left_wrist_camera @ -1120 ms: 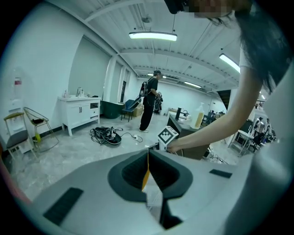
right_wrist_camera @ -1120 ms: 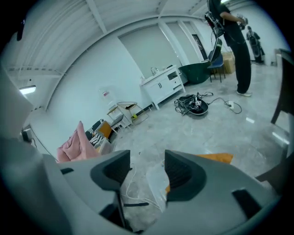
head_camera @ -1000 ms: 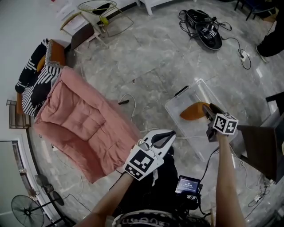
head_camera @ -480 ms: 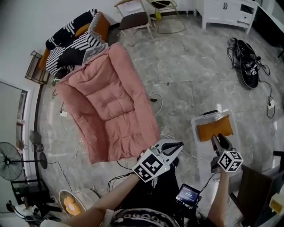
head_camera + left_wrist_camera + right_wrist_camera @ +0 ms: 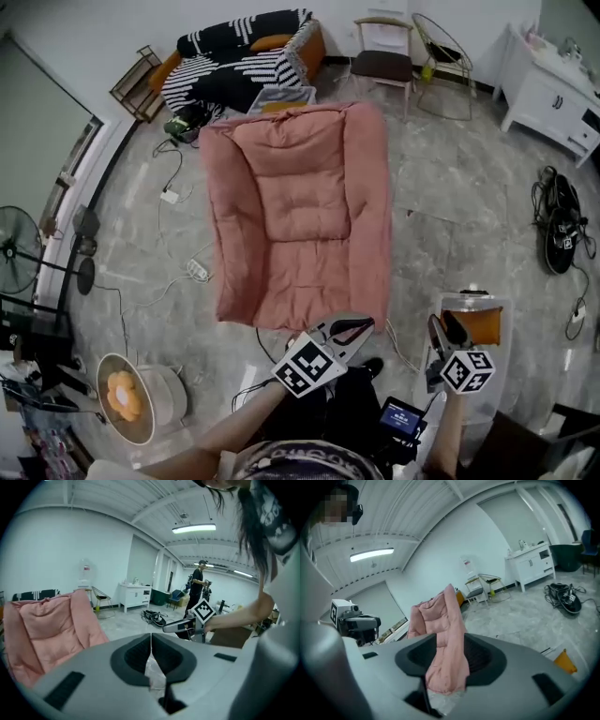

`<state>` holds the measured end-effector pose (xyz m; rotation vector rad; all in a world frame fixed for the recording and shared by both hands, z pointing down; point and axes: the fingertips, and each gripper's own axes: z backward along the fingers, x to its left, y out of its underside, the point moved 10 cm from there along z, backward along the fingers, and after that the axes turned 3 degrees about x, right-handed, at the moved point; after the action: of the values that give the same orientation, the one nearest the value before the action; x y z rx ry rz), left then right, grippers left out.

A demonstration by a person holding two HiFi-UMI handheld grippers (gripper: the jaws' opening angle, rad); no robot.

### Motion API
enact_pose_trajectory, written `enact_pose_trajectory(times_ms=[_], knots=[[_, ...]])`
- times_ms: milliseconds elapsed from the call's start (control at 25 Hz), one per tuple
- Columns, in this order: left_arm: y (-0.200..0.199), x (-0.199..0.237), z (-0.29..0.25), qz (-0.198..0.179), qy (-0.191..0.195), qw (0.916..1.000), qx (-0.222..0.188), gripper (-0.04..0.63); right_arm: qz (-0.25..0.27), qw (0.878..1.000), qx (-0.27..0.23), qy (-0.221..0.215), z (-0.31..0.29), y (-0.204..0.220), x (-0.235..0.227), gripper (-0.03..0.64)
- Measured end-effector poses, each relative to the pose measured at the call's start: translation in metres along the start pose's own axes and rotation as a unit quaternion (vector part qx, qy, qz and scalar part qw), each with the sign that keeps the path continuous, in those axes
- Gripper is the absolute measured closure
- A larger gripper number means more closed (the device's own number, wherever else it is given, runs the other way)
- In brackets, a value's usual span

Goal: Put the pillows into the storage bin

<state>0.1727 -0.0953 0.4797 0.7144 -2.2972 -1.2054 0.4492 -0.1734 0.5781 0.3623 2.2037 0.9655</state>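
An orange pillow (image 5: 480, 324) lies in the clear storage bin (image 5: 499, 302) on the floor at the lower right; its corner (image 5: 565, 662) shows in the right gripper view. Another orange pillow (image 5: 270, 42) rests on the striped sofa (image 5: 225, 67) at the far wall. My right gripper (image 5: 444, 328) hovers by the bin's near left side. Its jaws are closing, and nothing is between them (image 5: 450, 653); the pink lounger shows far behind the gap. My left gripper (image 5: 361, 326) is shut and empty (image 5: 151, 641), held over the floor at the lounger's near edge.
A large pink lounger (image 5: 300, 202) fills the middle of the floor. Cables (image 5: 187, 267) trail to its left, near a fan (image 5: 14, 251) and a round heater (image 5: 127, 398). Two chairs (image 5: 384, 58), a white cabinet (image 5: 553, 98) and black gear (image 5: 562, 225) stand behind. A person (image 5: 197, 590) stands far off.
The head view has swung left, bringing the lounger and sofa to the middle. My right gripper has drawn back from the orange pillow, which stays in the bin.
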Motion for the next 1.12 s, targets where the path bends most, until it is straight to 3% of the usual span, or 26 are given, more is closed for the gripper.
enact_pose_trajectory(times_ms=[280,600,800,1120], knots=[[0.063,0.036,0.111,0.058,-0.074,0.9951,-0.032,0.581,0.053,0.997,0.024,-0.059,-0.057,0.007,0.116,0.433],[0.139,0.060,0.229,0.094,-0.102,0.9892,-0.049,0.581,0.049,0.996,-0.003,-0.069,-0.076,0.042,0.242,0.443],[0.180,0.071,0.271,0.117,-0.115,0.9848,-0.056,0.582,0.082,0.994,0.003,-0.078,-0.079,0.063,0.298,0.448],[0.196,0.068,0.306,0.153,-0.146,0.9744,-0.077,0.581,0.131,0.984,0.003,-0.125,-0.068,0.052,0.359,0.489]])
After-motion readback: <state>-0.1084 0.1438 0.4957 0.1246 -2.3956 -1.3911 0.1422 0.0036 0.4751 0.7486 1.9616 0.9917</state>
